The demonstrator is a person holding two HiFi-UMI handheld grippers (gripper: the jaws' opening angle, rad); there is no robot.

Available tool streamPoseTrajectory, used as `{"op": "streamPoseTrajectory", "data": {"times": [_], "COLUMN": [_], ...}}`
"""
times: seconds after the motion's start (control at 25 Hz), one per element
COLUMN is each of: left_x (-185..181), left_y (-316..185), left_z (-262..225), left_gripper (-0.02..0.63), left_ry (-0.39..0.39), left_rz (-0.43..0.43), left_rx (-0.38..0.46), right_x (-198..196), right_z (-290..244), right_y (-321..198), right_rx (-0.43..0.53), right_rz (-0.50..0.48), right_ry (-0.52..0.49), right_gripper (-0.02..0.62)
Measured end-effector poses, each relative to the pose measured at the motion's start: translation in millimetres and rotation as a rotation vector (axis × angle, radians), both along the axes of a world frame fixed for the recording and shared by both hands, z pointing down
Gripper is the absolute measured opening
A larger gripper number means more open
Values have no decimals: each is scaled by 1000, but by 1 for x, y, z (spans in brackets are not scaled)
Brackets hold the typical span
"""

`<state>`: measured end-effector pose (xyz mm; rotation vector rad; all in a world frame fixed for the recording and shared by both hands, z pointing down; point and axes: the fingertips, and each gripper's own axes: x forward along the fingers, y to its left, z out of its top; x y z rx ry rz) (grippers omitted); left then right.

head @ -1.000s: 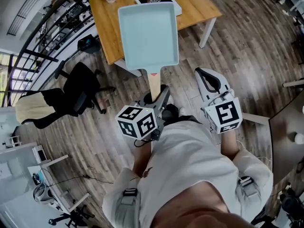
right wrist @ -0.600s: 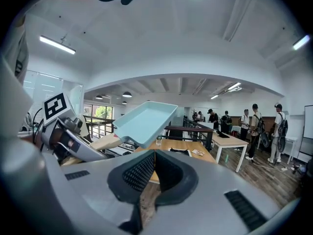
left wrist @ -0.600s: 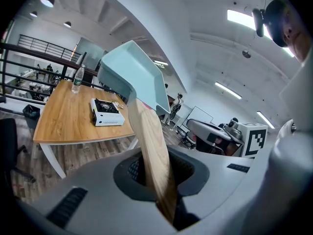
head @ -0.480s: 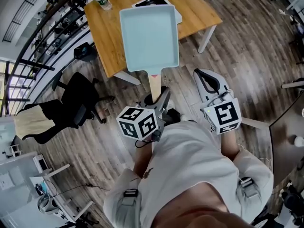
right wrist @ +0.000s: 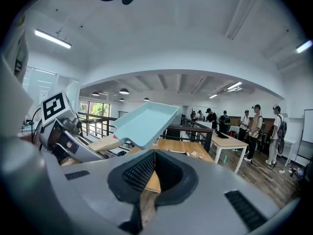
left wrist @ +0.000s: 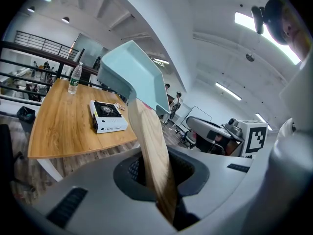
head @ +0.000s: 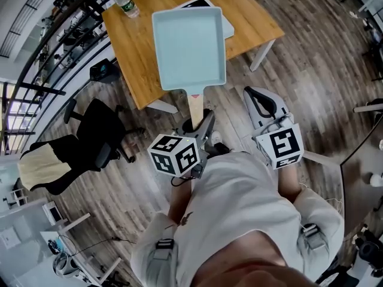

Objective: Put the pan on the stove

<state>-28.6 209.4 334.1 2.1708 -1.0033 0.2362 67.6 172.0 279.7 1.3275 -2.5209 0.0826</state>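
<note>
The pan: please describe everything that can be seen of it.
The pan is rectangular, pale mint green, with raised walls and rounded corners, and looks empty. A flat, light wooden handle joins one short side. The left gripper has its fingers closed on that handle and holds the pan in the air, open side up, touching neither the wooden table nor the stove.

text: none legible | labels: none | numbers: none | signs: none
</note>
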Motion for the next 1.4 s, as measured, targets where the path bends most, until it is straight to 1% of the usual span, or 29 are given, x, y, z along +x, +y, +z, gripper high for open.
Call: {"op": "streamPoseTrajectory", "data": {"times": [0.16, 0.36, 0.52, 0.72, 0.88, 1.16, 1.4], "left_x": [-11, -22, -23, -11, 2, 18, 32], "left_y": [-15, -33, -48, -75, -97, -132, -153], "left_z": [0, 6, 8, 11, 13, 10, 4], "left_gripper": [55, 54, 55, 55, 55, 55, 55], "left_ry": [-1, -24, -9, -3, -6, -6, -20], "left_rz": [9, 27, 39, 34, 18, -27, -75], "left_rx": [-1, 9, 1, -18, -26, -22, -7], "right_x": [-13, -29, -33, -17, -5, 9, 22], "right_z": [2, 2, 8, 13, 18, 11, 6], "right_y": [-17, -35, -44, -71, -94, -139, -164], "right_rx": [-6, -4, -32, -52, -62, -29, -15], "right_rz": [0, 4, 16, 20, 2, -58, -105], "right_ry": [16, 24, 26, 31, 35, 33, 22], "right_gripper": [21, 21, 21, 21, 21, 21, 21]}}
